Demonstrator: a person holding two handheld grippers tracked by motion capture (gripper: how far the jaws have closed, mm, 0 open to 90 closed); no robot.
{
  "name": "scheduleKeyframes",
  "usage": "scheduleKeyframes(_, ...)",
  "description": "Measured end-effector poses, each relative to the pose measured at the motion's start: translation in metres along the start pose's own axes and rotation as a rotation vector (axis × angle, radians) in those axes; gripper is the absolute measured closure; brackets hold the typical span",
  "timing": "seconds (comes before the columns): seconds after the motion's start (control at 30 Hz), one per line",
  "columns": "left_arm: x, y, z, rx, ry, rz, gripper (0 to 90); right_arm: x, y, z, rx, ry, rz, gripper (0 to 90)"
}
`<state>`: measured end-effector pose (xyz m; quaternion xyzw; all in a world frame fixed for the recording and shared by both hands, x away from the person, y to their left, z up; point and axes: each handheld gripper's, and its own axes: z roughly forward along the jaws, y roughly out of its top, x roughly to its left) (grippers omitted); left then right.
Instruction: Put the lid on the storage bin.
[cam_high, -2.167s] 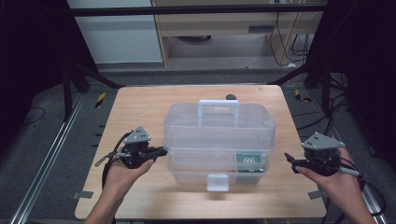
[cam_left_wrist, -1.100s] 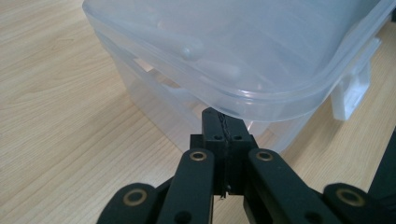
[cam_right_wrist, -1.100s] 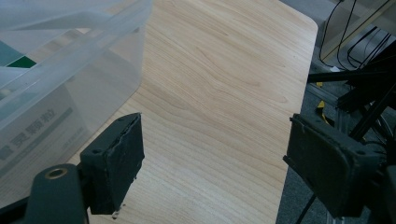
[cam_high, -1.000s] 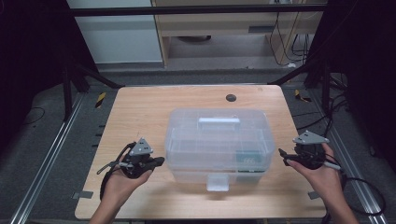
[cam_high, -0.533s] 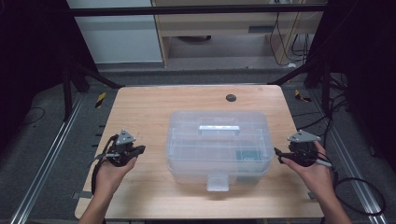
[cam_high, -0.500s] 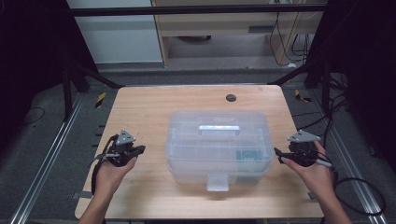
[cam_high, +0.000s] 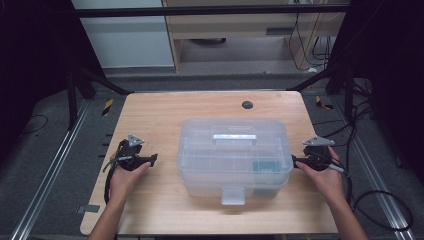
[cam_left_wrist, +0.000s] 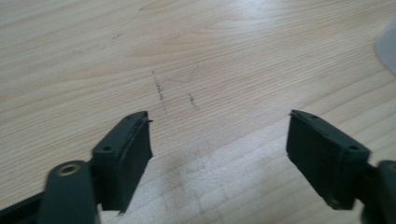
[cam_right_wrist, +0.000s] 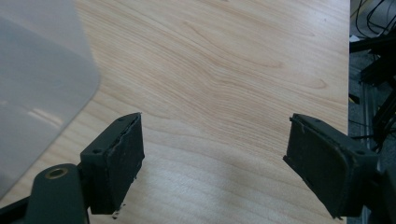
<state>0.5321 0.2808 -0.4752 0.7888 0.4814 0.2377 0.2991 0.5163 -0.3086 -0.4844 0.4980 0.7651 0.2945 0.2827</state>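
Fingers (cam_left_wrist: 123, 158) spread, clear box (cam_high: 234, 152) between grippers

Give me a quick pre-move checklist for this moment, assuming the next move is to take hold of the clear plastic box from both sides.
1. Left claw open and holding nothing: ok; jaws wide apart over bare wood.
2. Right claw open and holding nothing: ok.
3. Clear plastic box sitting flat on the table, lid down: ok as far as the high view shows.
4. Front latch fastened: cannot tell; too small to read.
5. Claws level with the box sides: right claw sits close beside the box's right end, ok; left claw is well off to the left with a gap of table between, not ok yet.
6. Handle lying flat on the lid: ok.
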Motion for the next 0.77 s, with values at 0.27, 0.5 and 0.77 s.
scheduleKeyframes(0.27,0.004,-0.012,0.021,0.039,-0.015,-0.074,12.2,-0.004,-0.007,0.015,0.015,0.024,0.056,17.0)
scheduleKeyframes(0.5,0.005,-0.020,0.026,-0.024,-0.021,-0.078,3.7,-0.003,-0.011,0.023,0.014,0.045,0.101,14.7)
scheduleKeyframes(0.77,0.005,-0.019,0.027,-0.014,-0.016,-0.085,0.7,0.000,-0.012,0.028,0.020,0.054,0.150,3.0)
